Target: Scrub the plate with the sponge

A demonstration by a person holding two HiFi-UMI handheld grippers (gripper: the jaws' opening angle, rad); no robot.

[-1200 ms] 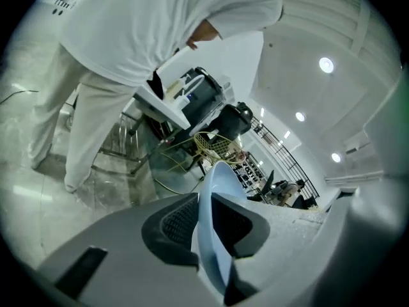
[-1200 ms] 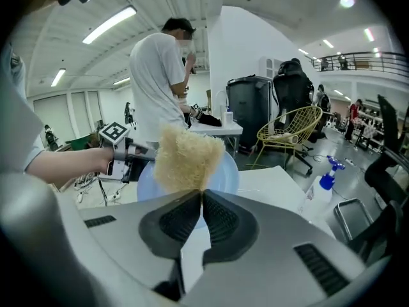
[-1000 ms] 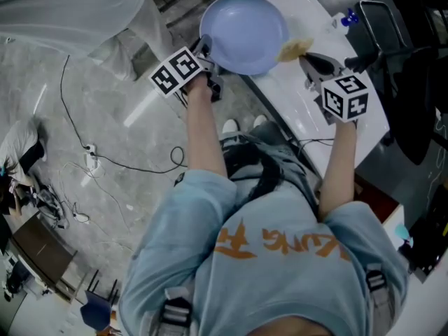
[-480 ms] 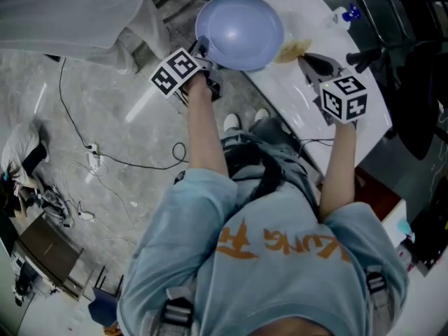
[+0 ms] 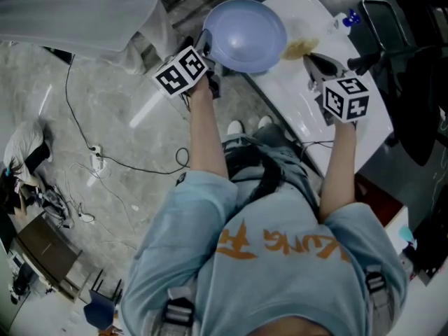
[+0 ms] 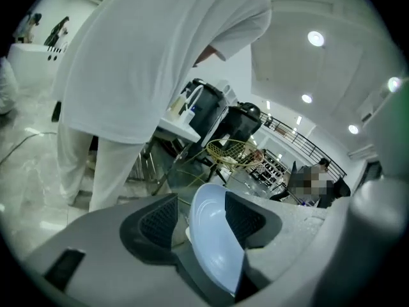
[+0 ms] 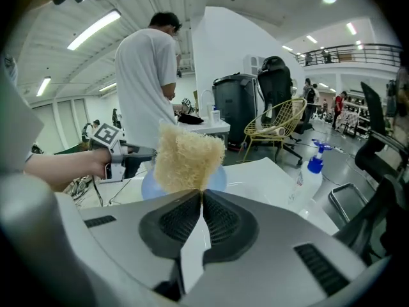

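Note:
A pale blue plate (image 5: 245, 35) hangs at the near corner of the white table (image 5: 336, 110). In the left gripper view the plate (image 6: 214, 242) stands edge-on between the jaws of my left gripper (image 6: 203, 210). Those jaws are opening, and a gap shows between the left pad and the plate. My left gripper (image 5: 206, 54) sits at the plate's left rim in the head view. My right gripper (image 7: 201, 194) is shut on a yellow fibrous sponge (image 7: 187, 158), held just right of the plate. The sponge (image 5: 299, 47) and right gripper (image 5: 315, 65) are over the table.
A person in white clothes (image 6: 147, 62) stands close beyond the plate, at the table's far side. A spray bottle with a blue head (image 7: 311, 171) stands on the table to the right, next to a dark tray (image 5: 381, 23). Cables (image 5: 105, 159) lie on the floor at left.
The plate and my left gripper have shifted slightly up and to the right in the head view. My right gripper with the sponge has barely moved.

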